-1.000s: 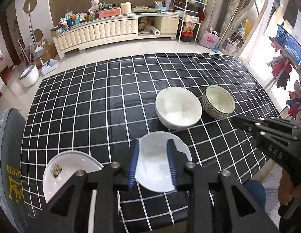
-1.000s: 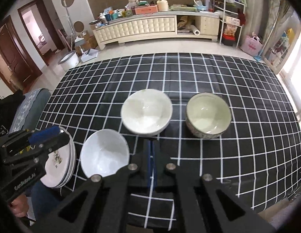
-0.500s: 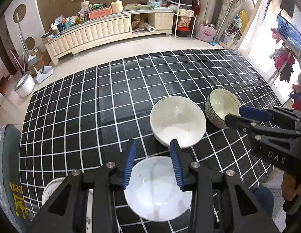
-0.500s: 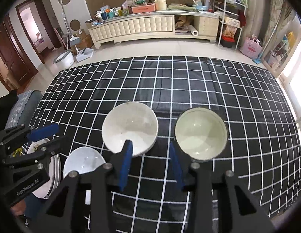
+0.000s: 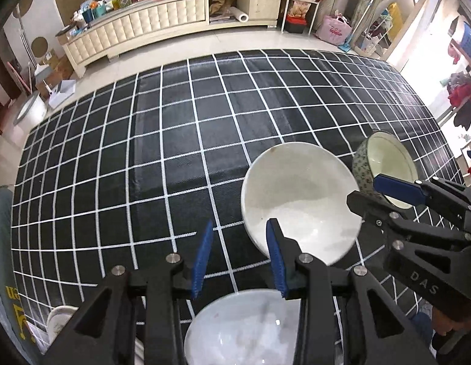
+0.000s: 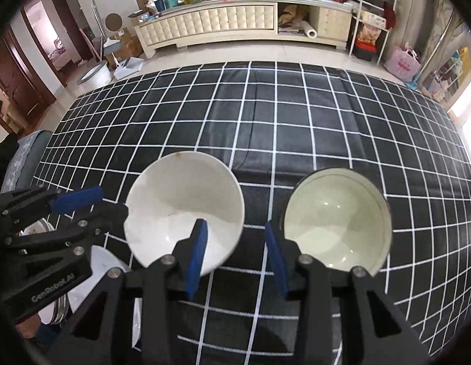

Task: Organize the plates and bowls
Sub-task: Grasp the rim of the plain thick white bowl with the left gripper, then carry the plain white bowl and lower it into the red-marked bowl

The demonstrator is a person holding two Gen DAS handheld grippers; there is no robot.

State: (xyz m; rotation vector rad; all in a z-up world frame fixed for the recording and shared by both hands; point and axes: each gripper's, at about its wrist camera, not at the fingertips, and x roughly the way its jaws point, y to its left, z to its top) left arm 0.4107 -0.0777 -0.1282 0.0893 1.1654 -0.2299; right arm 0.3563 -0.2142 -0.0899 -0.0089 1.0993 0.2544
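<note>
Both grippers advanced, left gripper and right gripper parted, empty | near bowl half hidden | plates mostly hidden

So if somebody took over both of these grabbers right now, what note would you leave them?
Left gripper: open, empty, beside the big white bowl's near rim.
Right gripper: open, empty, fingers astride the gap between that bowl and the patterned bowl.
A smaller white bowl sits nearest, plates stacked at its left.
Done: plates stacked. Left: all three bowls stand separately; probably nest them.
</note>
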